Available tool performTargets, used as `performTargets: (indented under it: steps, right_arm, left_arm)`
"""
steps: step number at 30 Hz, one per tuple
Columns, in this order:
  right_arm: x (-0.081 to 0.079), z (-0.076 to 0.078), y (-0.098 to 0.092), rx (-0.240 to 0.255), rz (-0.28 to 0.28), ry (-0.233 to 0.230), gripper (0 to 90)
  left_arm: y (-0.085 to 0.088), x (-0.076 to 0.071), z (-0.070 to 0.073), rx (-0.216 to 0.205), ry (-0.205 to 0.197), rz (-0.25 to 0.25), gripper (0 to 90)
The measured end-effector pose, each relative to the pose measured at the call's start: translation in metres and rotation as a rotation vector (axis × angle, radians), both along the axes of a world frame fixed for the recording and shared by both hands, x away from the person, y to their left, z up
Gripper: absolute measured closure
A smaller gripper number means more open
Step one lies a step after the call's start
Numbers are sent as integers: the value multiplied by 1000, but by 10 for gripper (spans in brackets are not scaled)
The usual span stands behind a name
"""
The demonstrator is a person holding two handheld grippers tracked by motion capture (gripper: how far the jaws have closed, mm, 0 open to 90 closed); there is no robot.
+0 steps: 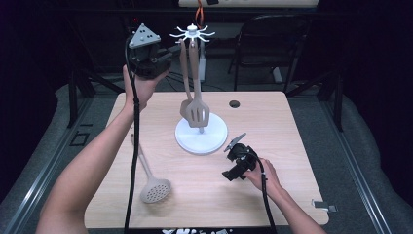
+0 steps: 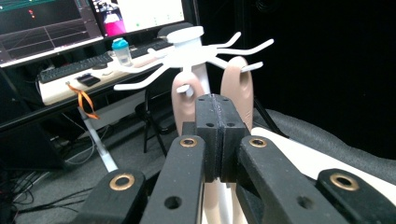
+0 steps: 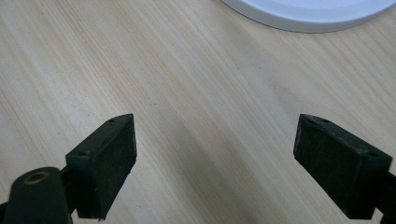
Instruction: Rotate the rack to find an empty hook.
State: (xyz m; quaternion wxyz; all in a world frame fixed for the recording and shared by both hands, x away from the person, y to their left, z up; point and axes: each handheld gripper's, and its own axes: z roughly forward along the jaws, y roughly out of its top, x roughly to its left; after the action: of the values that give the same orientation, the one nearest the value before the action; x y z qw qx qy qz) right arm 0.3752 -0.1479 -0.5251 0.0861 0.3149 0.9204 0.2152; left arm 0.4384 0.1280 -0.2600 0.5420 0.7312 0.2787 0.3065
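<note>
Evidently my left gripper (image 1: 163,61), jaws clenched empty, neared the stiff, light beige plastic spatula (image 1: 198,109); handle-top hold advised.

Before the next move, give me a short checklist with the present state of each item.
1. Left tongs shut and empty: ok.
2. Right tongs open over bare table: ok.
3. Two utensils, slotted spatula among them, hang on the rack: ok.
4. Skimmer lies flat on the table, free to pick: ok.
5. Rack base upright: ok.
6. Free hook for the skimmer: ok, several arms bare.
</note>
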Motion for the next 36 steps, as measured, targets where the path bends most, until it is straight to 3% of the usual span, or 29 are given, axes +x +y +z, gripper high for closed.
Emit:
performTargets:
  steps: [4, 11, 18, 19, 21, 26, 28, 31, 32, 36]
  right_arm:
    - [0, 0, 0, -9, 11, 4, 128]
    - [0, 0, 0, -3, 5, 0, 128]
    - [0, 0, 0, -19, 18, 9, 128]
    - [-1, -3, 1, 7, -2, -1, 128]
    - [-1, -3, 2, 6, -3, 0, 128]
    - [-1, -2, 1, 5, -1, -1, 128]
    - [0, 0, 0, -23, 16, 12, 128]
    - [0, 0, 0, -20, 18, 9, 129]
    - [-1, -2, 1, 5, -2, 0, 129]
    - [0, -1, 1, -22, 12, 6, 128]
  left_arm:
    - [-2, 3, 1, 12, -7, 18, 900]
    - [3, 11, 2, -11, 2, 47, 900]
    - [4, 21, 4, 7, -1, 91, 900]
    - [5, 23, 4, 5, 1, 96, 900]
    - [7, 25, 4, -7, 10, 102, 900]
    - [12, 23, 1, -30, 25, 88, 900]
    - [11, 20, -1, -37, 25, 75, 900]
    - [9, 13, -3, -33, 20, 50, 900]
    - [8, 10, -3, -27, 17, 40, 900]
    - [2, 1, -5, -8, 15, 2, 900]
